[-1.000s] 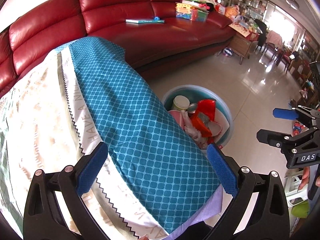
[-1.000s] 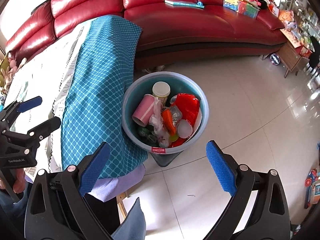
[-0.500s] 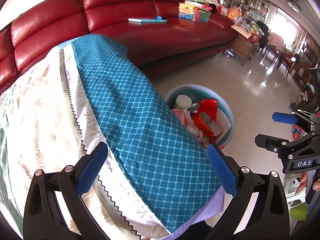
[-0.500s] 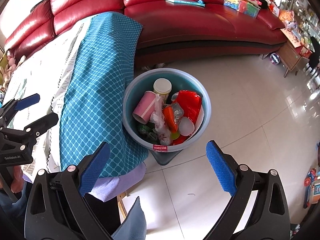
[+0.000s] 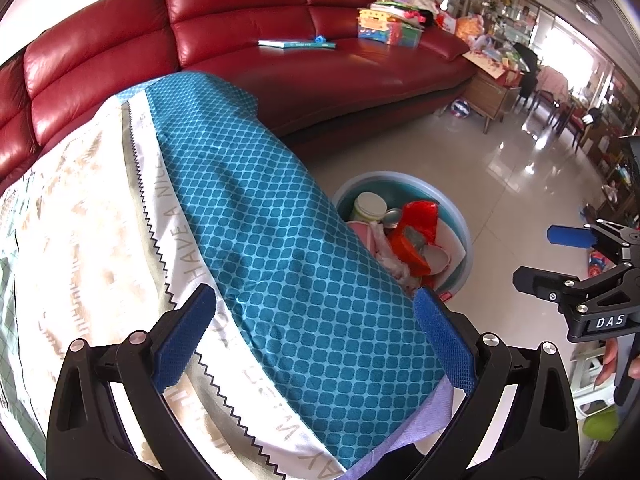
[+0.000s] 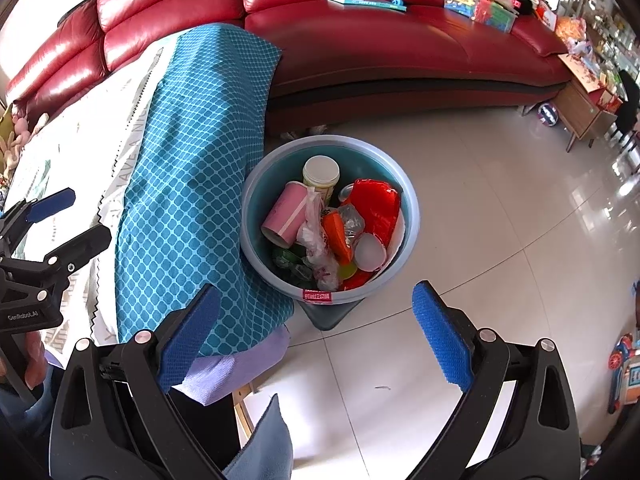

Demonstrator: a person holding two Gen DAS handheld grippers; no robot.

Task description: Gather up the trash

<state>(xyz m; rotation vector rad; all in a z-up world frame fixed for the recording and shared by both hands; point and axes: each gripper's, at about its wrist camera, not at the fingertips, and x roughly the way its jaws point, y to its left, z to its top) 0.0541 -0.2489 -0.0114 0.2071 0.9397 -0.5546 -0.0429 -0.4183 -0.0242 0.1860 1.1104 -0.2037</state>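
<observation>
Trash (image 6: 328, 228) filled the bin (image 6: 412, 216) on the floor (image 6: 500, 240), at the table's 3 o'clock edge, touching the teal cloth (image 6: 188, 200). Left gripper (image 5: 316, 340) hung wide apart and empty over the cloth; right gripper (image 6: 316, 332) gaped wide, empty, with the bin at its 12 o'clock.

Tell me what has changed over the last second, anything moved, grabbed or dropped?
Little changed. The right gripper drifted slightly, so the trash bin sits a touch lower in its view. Nothing was taken hold of or let go. Both grippers stayed open and empty, the left gripper over the tablecloth; the bin's contents look unchanged.
</observation>
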